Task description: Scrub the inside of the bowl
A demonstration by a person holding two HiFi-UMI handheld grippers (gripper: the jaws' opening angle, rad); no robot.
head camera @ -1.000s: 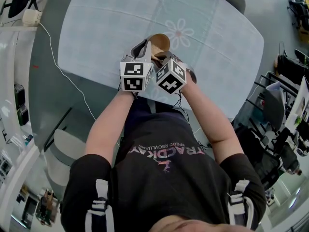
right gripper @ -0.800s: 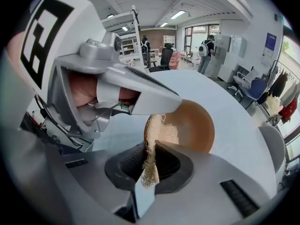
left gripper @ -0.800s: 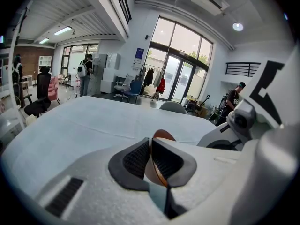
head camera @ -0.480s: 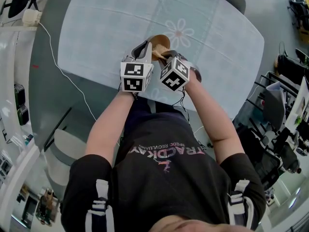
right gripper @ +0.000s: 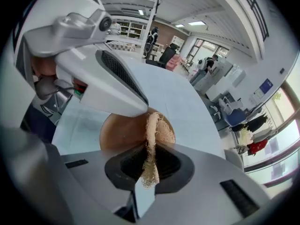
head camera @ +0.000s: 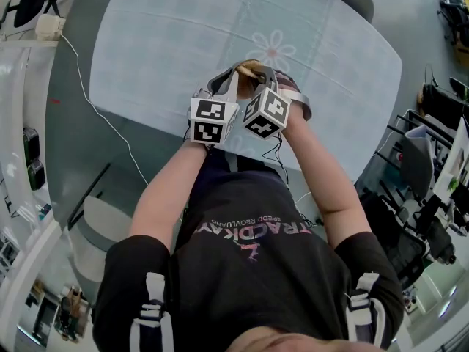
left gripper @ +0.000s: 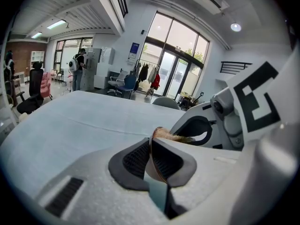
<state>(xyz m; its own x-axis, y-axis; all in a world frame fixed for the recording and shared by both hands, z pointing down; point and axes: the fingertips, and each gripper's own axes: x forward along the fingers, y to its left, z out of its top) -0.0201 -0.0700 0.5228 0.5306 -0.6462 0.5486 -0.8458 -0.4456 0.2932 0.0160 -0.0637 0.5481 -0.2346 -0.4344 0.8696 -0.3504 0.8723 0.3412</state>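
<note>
Two grippers meet over the near part of a table (head camera: 146,42) covered in a pale blue cloth with a flower print (head camera: 272,50). The left gripper (left gripper: 151,159) has its jaws nearly together, pinching the thin wall of a brown bowl (right gripper: 118,134) at the rim, with one dark pad on the inside and one on the outside. The bowl is tipped so that its opening faces the right gripper's camera, where its inside shows as a smooth brown round. From the head view only a small part of the bowl (head camera: 247,67) peeks out beyond the two marker cubes, and whether it touches the cloth cannot be told. The right gripper (right gripper: 149,167) has its jaws closed on a pale, fibrous scrubber (right gripper: 151,142), which stands upright between the pads; its frayed lower end hangs below them. The scrubber's upper part lies against the bowl's inside, toward the right part of the rim. In the left gripper view the scrubber (left gripper: 165,135) shows as a fuzzy tan edge just above the bowl's rim, with the right gripper (left gripper: 199,128) close behind it.
</note>
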